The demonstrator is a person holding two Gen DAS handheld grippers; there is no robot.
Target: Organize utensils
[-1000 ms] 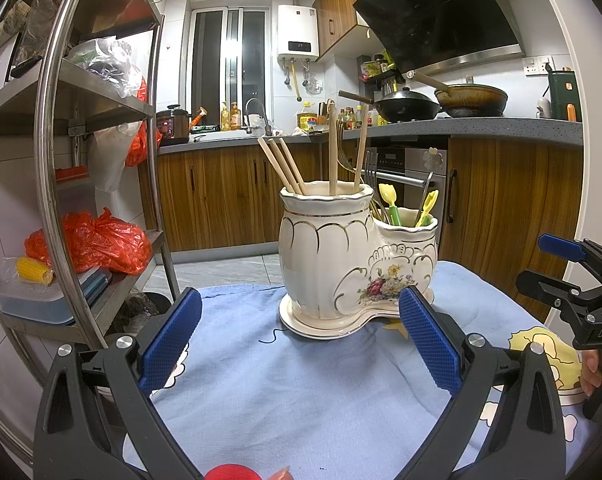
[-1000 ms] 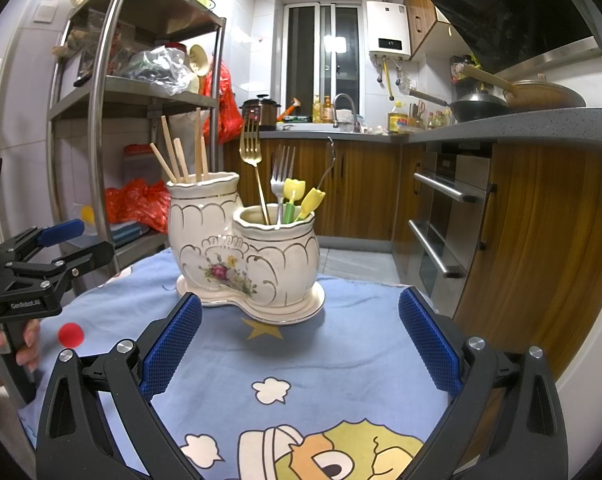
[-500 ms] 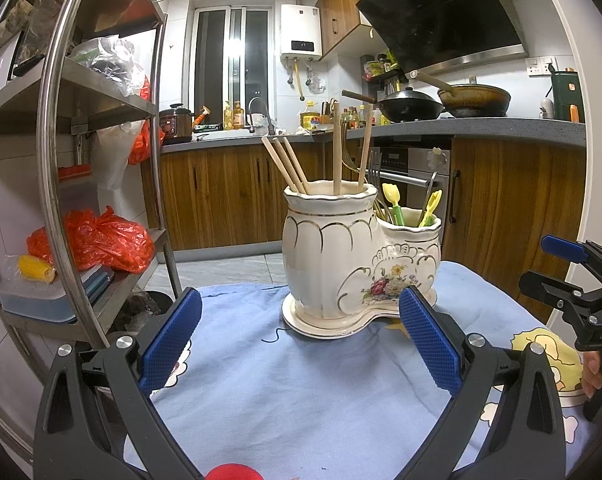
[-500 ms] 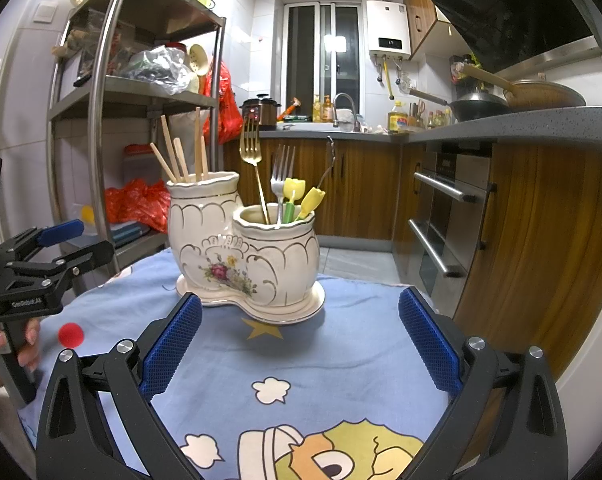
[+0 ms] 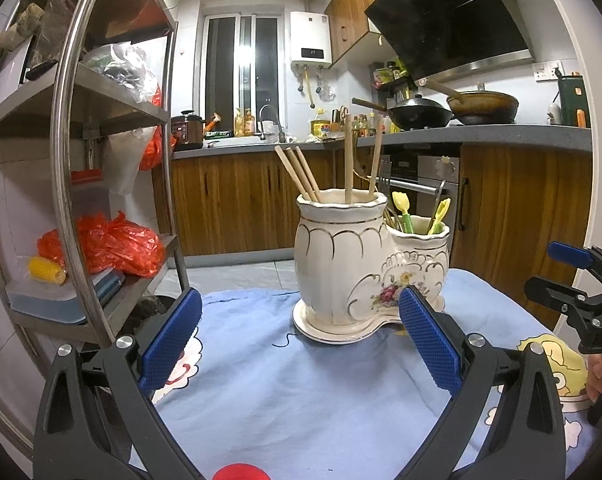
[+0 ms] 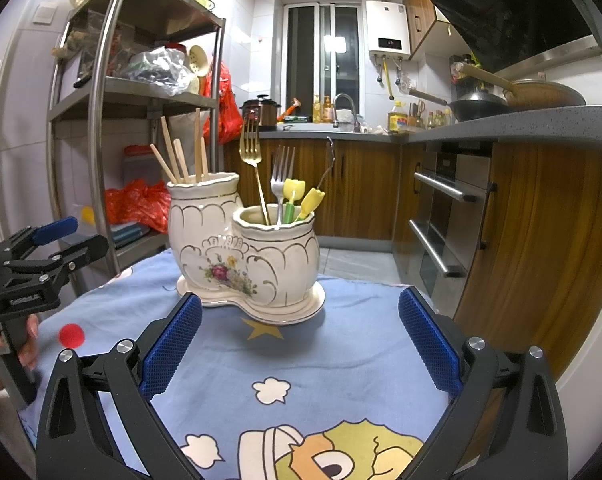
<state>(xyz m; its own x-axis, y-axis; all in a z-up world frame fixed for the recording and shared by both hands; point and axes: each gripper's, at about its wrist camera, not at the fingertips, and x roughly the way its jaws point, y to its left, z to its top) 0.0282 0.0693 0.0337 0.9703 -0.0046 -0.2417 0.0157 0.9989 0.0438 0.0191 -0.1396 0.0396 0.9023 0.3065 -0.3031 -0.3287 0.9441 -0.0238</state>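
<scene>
Both my grippers hang w/ jaws apart, nothing held: left gripper [image 5: 299, 338], right gripper [image 6: 299, 338]. Ceramic holder [image 6: 245, 252] sits mid-table on the blue cloth [image 6: 341, 360], dead ahead of both, far of the pads. Chopsticks [image 5: 301, 174] stand near-upright in the tall pot, on the left gripper's side; forks [image 6: 283, 176] and yellow picks [image 6: 301, 200] in the short pot, nearer my right. Long axes run vertical, so I'd judge any pull goes straight up, right hand for forks.

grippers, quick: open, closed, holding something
Left gripper: open, holding nothing.
Right gripper: open, holding nothing.
</scene>
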